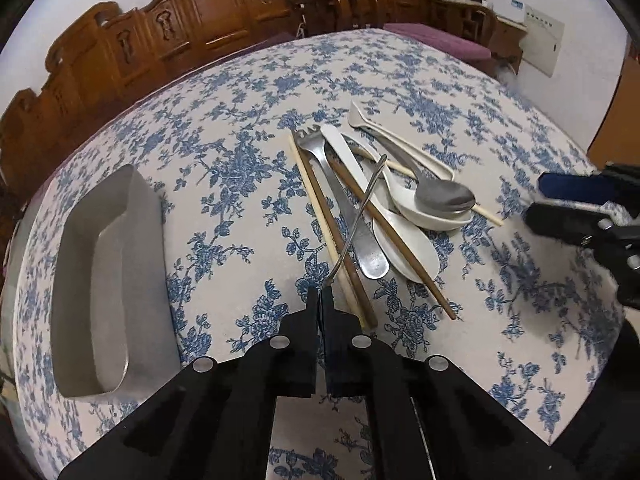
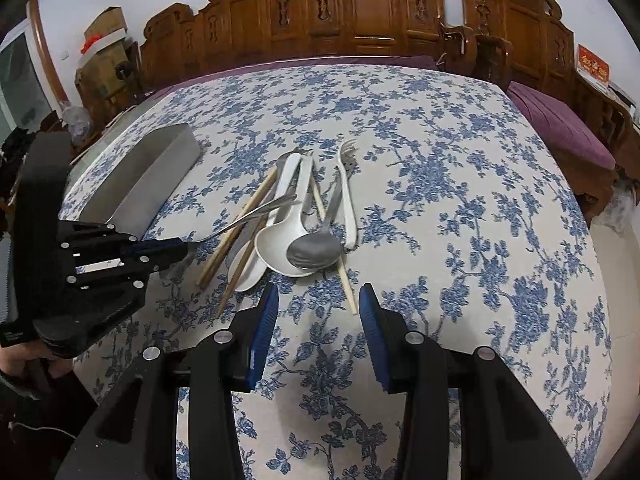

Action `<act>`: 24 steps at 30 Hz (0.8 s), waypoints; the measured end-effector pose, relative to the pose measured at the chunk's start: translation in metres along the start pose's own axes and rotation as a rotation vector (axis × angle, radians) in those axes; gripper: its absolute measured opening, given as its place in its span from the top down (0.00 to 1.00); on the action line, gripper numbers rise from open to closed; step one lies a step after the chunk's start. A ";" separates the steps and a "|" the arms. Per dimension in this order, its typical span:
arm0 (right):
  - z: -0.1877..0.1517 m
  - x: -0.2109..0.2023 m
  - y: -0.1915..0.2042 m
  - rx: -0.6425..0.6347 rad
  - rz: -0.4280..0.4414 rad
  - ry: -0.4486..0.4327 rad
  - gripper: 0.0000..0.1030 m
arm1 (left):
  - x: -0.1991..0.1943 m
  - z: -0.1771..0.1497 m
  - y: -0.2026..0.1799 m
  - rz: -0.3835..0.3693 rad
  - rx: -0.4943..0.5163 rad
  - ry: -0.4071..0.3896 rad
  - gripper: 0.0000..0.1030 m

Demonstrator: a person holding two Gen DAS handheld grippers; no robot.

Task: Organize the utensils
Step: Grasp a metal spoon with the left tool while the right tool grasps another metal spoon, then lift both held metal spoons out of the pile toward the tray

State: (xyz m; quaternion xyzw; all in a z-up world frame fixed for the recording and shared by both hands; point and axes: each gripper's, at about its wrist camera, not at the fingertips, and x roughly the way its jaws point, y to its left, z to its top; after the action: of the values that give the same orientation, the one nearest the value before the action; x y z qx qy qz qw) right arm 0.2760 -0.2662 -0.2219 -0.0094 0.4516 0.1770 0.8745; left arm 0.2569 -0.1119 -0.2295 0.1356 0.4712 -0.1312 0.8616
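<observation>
One thin fork pinched at its tip in your left gripper (right gripper gapes, empty) could twist loose before the tray.

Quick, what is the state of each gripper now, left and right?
Left gripper: shut on a thin metal utensil, lifted above the pile.
Right gripper: open, holding nothing, above the tablecloth.

Carved wooden chairs, purple cushion, cardboard boxes.
</observation>
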 end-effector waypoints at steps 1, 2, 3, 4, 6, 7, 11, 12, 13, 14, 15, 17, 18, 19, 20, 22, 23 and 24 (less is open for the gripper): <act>0.001 0.001 0.001 -0.003 0.003 -0.004 0.57 | -0.004 0.000 0.002 -0.006 -0.009 -0.009 0.99; 0.001 0.001 0.002 -0.005 0.010 -0.009 0.57 | -0.008 0.000 0.004 -0.009 -0.018 -0.016 0.99; 0.003 0.001 0.004 -0.007 0.017 -0.013 0.57 | -0.012 0.000 0.006 -0.014 -0.027 -0.023 0.99; 0.007 0.003 0.006 -0.008 0.022 -0.016 0.57 | -0.017 0.000 0.008 -0.021 -0.036 -0.033 0.99; 0.011 0.006 0.006 -0.004 0.023 -0.019 0.59 | -0.025 -0.001 0.011 -0.026 -0.049 -0.048 0.99; 0.015 0.011 0.005 0.000 0.025 -0.017 0.62 | -0.030 -0.002 0.013 -0.031 -0.058 -0.057 0.99; 0.029 0.032 0.000 0.019 0.043 0.003 0.68 | -0.042 -0.004 0.020 -0.049 -0.084 -0.077 0.99; 0.033 0.039 -0.002 0.025 0.047 0.011 0.70 | -0.045 -0.004 0.022 -0.049 -0.088 -0.081 0.99; 0.035 0.043 -0.003 0.030 0.048 0.018 0.72 | -0.046 -0.004 0.023 -0.050 -0.090 -0.083 0.99; 0.039 0.049 -0.005 0.039 0.050 0.029 0.73 | -0.048 -0.005 0.025 -0.052 -0.095 -0.085 0.99; 0.043 0.057 -0.009 0.055 0.053 0.044 0.77 | -0.050 -0.005 0.027 -0.055 -0.099 -0.086 0.99; 0.050 0.067 -0.014 0.079 0.059 0.061 0.80 | -0.052 -0.007 0.029 -0.057 -0.104 -0.089 0.99; 0.053 0.072 -0.017 0.092 0.072 0.070 0.81 | -0.053 -0.007 0.030 -0.057 -0.103 -0.089 0.99; 0.055 0.075 -0.017 0.097 0.078 0.077 0.83 | -0.054 -0.007 0.032 -0.058 -0.103 -0.090 0.99; 0.057 0.078 -0.018 0.100 0.081 0.088 0.84 | -0.055 -0.008 0.033 -0.059 -0.104 -0.092 0.99; 0.062 0.087 -0.018 0.110 0.061 0.123 0.84 | -0.056 -0.010 0.035 -0.060 -0.106 -0.093 0.99; 0.063 0.090 -0.020 0.117 0.054 0.138 0.84 | -0.057 -0.010 0.036 -0.062 -0.107 -0.093 0.99; 0.064 0.093 -0.020 0.117 0.044 0.154 0.84 | -0.057 -0.011 0.037 -0.062 -0.106 -0.093 0.99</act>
State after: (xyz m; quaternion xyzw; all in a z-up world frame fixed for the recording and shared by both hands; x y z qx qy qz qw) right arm 0.3819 -0.2454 -0.2610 0.0379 0.5270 0.1685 0.8321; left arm 0.2316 -0.0681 -0.1829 0.0687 0.4409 -0.1388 0.8841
